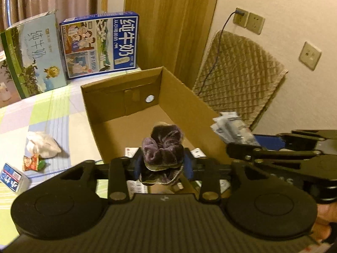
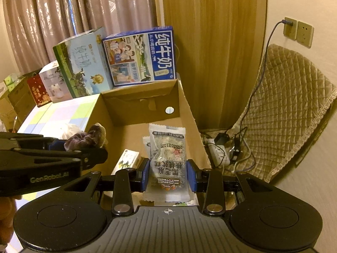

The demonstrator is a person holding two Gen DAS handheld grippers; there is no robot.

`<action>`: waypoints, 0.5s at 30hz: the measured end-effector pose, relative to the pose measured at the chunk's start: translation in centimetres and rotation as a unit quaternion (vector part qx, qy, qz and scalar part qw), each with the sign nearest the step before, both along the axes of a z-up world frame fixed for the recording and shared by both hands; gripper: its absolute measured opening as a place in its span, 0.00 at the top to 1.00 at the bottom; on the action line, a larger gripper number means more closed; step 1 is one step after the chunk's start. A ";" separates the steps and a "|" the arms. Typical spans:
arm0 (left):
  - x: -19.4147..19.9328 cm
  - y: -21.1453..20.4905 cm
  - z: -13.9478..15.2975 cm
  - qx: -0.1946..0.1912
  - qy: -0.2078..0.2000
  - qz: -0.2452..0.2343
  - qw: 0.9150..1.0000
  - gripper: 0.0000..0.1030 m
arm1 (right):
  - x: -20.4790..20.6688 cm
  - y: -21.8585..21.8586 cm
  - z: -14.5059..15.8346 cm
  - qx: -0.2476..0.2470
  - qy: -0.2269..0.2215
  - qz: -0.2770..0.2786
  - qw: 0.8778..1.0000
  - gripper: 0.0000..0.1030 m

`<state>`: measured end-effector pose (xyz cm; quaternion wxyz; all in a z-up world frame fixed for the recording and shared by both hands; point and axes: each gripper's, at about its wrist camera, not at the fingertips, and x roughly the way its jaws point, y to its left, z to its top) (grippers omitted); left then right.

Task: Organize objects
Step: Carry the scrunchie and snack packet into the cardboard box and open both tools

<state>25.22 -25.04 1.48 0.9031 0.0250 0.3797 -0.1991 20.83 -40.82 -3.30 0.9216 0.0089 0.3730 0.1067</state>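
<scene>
Clamped in the left gripper [image 1: 163,164], a purple velvet scrunchie [image 1: 162,147] hangs over the near end of the open cardboard box [image 1: 189,97]. Beside it, the right gripper [image 2: 168,175] is closed on a clear snack packet [image 2: 168,158] above the box floor, where a small white carton [image 2: 128,158] lies. Two milk cartons [image 1: 101,44] stand along the bench's far edge.

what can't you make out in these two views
- Cardboard box floor at the near end: left wrist view, hidden by the purple scrunchie and the left gripper.
- Small white carton inside the box: right wrist view, partly covered by the left gripper body; print too small.
- Second packet behind the snack packet in the right gripper: only an edge shows.
- Red boxes at the far left: right wrist view, too small and distorted to read.
</scene>
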 end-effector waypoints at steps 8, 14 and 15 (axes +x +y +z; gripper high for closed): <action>0.3 2.0 0.5 -0.009 -0.004 0.012 1.000 0.63 | 0.0 0.0 -0.1 0.002 0.004 -0.001 1.000 0.67; -0.2 4.2 1.3 -0.015 -0.011 0.029 0.999 0.62 | 0.3 0.9 0.0 0.011 0.006 0.005 1.000 0.67; -0.3 4.5 1.4 -0.016 -0.012 0.031 0.999 0.62 | 0.5 1.1 0.0 0.012 0.006 0.006 1.000 0.67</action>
